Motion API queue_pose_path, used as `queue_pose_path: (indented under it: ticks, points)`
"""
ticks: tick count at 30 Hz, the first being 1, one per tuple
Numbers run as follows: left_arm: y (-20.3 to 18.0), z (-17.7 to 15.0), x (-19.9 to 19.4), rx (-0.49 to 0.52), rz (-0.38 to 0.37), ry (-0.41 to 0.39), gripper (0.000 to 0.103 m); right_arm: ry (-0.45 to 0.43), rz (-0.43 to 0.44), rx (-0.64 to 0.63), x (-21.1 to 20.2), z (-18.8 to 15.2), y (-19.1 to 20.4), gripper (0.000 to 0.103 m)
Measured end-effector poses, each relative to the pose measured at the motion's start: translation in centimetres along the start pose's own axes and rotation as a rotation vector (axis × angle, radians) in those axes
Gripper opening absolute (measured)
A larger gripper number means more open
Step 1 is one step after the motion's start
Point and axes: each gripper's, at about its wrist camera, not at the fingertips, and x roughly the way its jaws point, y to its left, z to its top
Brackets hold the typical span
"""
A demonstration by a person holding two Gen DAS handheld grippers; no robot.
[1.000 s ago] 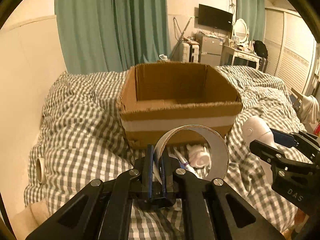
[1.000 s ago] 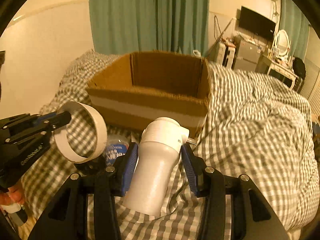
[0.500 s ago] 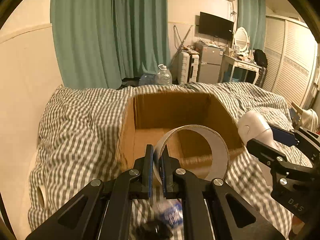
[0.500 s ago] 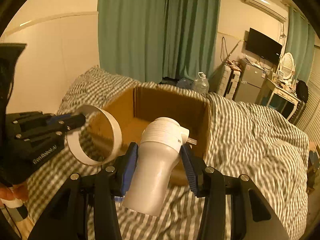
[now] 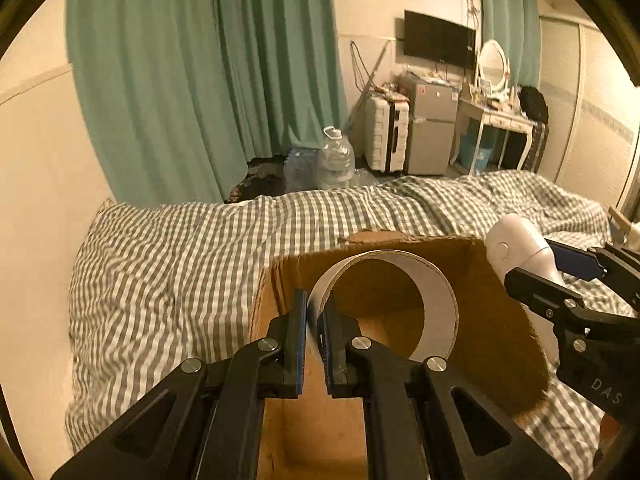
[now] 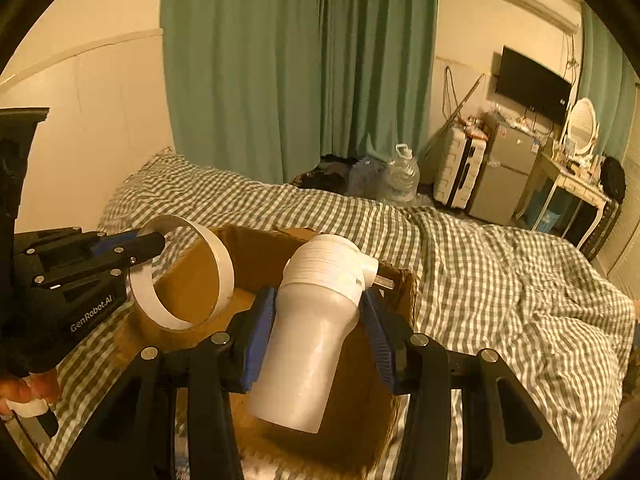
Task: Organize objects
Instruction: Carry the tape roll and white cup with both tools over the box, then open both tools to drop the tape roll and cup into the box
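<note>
Dim warm light, fisheye-warped edges

open cardboard box (image 5: 500, 320) below, checked bedding (image 5: 168, 280) around

"GenRobot.AI" reads in pale letters along the black body of the left gripper (image 6: 158, 242); "DAS" shows on the black side of the right gripper (image 5: 548, 264)
</note>
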Motion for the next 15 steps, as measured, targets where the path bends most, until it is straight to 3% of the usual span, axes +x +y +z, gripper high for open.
queue_pose_path:
  ticks: [4, 8, 15]
  points:
    - [-1.4, 0.7, 4.0, 0.046, -0.014, 0.06, 0.007, 0.057, -0.002, -0.006, 4.0, 0.7, -1.5, 0.044]
    - [-2.9, -0.1, 7.4, 0.076, -0.027, 0.138, 0.007, 0.175, 0.03, -0.004, 9.3, 0.0, -2.2, 0.044]
    - [-2.9, -1.0, 11.2, 0.071, -0.034, 0.215, 0.007, 0.236, 0.047, -0.013, 12.9, -1.3, -3.3, 0.045]
